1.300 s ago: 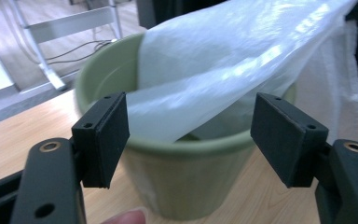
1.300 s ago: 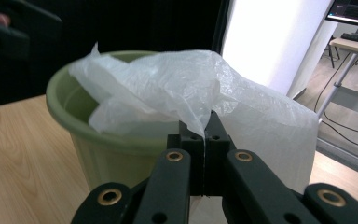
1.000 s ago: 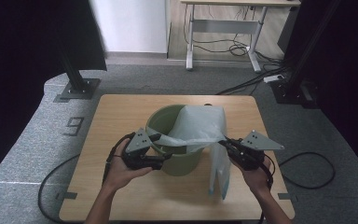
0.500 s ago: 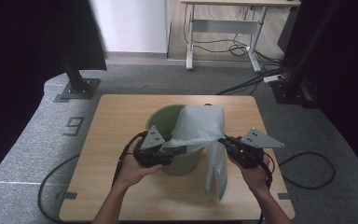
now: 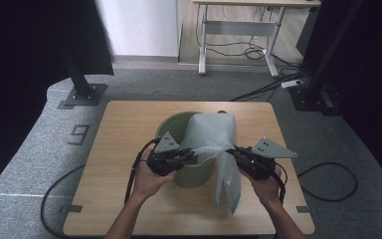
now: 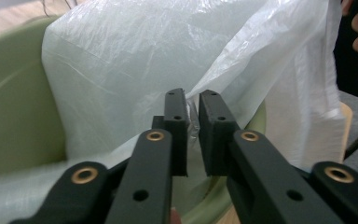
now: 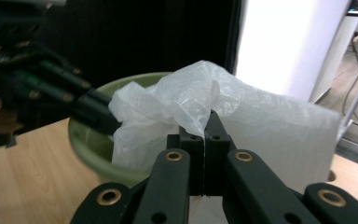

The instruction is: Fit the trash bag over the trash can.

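Two forearms come in from the bottom of the high view, bent a little toward each other. The left hand (image 5: 149, 177) holds the left gripper (image 5: 193, 152), which points to the right. Its jaws have just been closing and now pinch a bit of thin plastic. The right hand (image 5: 263, 181) holds the right gripper (image 5: 230, 149), which points left. Its jaws are pressed tight on the same plastic.

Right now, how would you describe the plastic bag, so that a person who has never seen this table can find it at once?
On the wooden table stands a round green bin. The plastic bag drapes over the bin's right rim, one part hanging down to the tabletop. It is thin, whitish and translucent, the one soft, crinkled thing there, pinched by the left tool and the right tool.
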Demonstrator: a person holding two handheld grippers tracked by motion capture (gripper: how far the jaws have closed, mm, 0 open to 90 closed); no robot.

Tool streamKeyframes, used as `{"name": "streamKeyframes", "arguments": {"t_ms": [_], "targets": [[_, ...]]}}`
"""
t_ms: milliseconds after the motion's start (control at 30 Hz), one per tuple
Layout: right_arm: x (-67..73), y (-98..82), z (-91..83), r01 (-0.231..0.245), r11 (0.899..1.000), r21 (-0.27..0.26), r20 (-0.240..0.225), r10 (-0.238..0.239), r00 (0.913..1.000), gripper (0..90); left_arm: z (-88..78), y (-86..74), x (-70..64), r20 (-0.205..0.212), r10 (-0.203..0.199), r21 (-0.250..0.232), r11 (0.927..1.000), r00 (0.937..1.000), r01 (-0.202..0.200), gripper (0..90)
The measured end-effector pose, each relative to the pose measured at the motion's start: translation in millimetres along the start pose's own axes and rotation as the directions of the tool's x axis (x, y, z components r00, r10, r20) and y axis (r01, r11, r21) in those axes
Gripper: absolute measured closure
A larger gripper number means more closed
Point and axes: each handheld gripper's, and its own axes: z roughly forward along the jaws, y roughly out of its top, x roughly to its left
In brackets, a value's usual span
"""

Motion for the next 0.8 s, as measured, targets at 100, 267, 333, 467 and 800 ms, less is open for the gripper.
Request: {"name": "streamKeyframes", "arguments": {"t_ms": [100,267,333,467,800], "targets": [[6.0,-9.5,3.3,0.010,1.000,0.011,-0.032,-0.010,0.9994,71.1,-1.0,-1.9,3.5,0.001,-0.020,0.009,0.9998,0.9998,0.020,85.1],[20.5,-22.3,-5.8,-0.029,0.999,-0.014,0.032,0.029,0.9991,45.5,-4.7,-4.2,7.1,-0.011,-0.032,0.003,0.9995,0.9994,0.032,85.9],[25.1,-28.1,-12.1,-0.037,0.999,-0.029,0.051,0.039,0.9980,39.4,-4.9,-5.1,7.7,-0.014,-0.034,0.004,0.9994,0.9993,0.034,86.0],[31.5,-41.8,-25.0,-0.068,0.997,-0.037,0.073,0.070,0.9949,36.1,-5.8,-8.4,9.0,-0.012,-0.038,0.008,0.9993,0.9992,0.038,86.0],[44.2,-80.4,-14.1,-0.135,0.990,0.031,0.087,0.132,0.9875,33.6,-10.5,-12.9,11.4,-0.023,-0.048,0.011,0.9988,0.9986,0.048,85.6]]}}
